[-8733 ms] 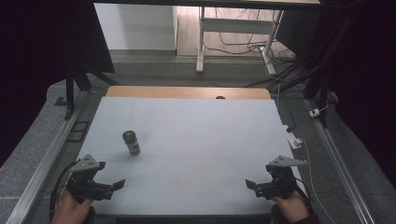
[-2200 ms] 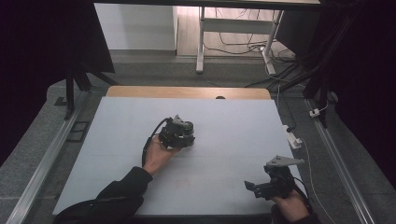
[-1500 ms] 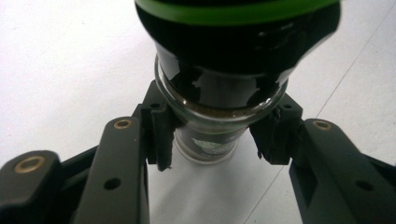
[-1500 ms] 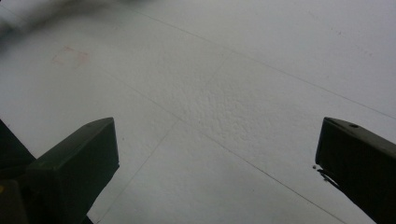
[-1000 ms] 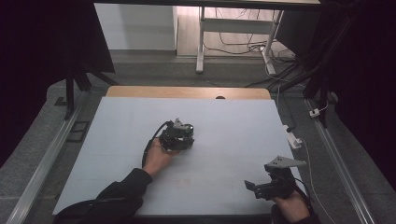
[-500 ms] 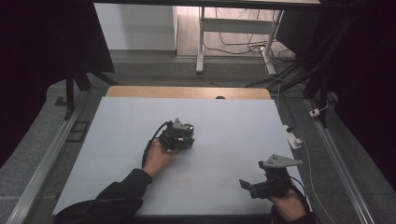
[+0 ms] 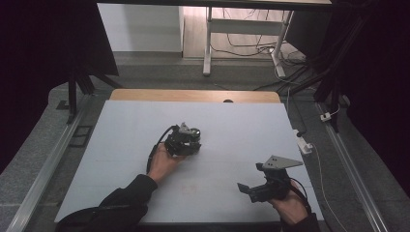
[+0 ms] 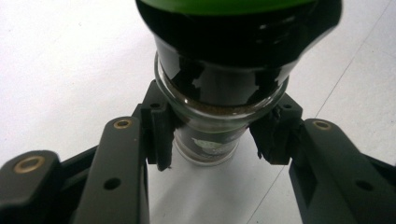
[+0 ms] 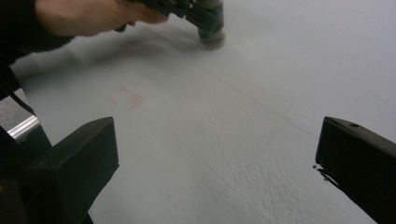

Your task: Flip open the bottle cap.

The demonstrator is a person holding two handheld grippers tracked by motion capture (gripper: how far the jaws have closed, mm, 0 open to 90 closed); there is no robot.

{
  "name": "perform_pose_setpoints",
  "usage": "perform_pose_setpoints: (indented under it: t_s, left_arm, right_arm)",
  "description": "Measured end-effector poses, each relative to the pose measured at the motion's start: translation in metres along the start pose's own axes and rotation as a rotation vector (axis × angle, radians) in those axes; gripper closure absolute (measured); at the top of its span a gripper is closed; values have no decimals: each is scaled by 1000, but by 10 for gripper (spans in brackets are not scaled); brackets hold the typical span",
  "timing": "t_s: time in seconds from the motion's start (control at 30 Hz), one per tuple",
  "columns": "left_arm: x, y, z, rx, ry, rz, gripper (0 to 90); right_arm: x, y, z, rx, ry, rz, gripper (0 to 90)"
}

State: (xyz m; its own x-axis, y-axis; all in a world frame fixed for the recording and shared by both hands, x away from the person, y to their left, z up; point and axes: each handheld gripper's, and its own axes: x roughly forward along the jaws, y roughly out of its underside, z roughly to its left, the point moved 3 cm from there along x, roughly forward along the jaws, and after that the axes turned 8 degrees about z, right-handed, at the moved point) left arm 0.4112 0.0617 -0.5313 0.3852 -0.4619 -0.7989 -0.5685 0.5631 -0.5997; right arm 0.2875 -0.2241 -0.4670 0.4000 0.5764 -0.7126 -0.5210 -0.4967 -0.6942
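I count one glass spice jar (image 8: 212, 112) on one white table (image 7: 241, 130), two handheld grippers, left (image 7: 186, 141) and right (image 7: 251, 189), and one white power strip (image 7: 304, 145) beside the table.

Bright table, dark surroundings

Even overhead light whitens the table (image 7: 121, 140); the jar (image 8: 219, 93) looms blurred, glass glinting; the far hand (image 9: 88, 16) is soft.

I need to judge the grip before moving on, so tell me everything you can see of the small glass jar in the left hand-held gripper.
The small clear glass jar with a dark cap stands upright on the white table, left of its centre. Brownish powder fills the glass, and a dark label wraps its lower body. The cap is black with a green top. The left hand-held gripper is shut on it, black pads pressing both sides below the shoulder. In the right gripper view its base rests on the table.
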Motion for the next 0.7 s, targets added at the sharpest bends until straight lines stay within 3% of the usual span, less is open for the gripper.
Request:
perform_pose_setpoints:
  t_s: [0.3,0.5,0.7]
  left_arm:
    - [0,0,0,5,-4,-3,537]
    - [0,0,0,6,-5,-5,537]
    - [1,1,0,9,-4,-6,537]
  right_arm:
    - [11,-14,3,-4,-47,-19,0]
    - [21,-26,7,-35,-40,-10,0]
    - [30,-37,11,-24,-74,-6,0]
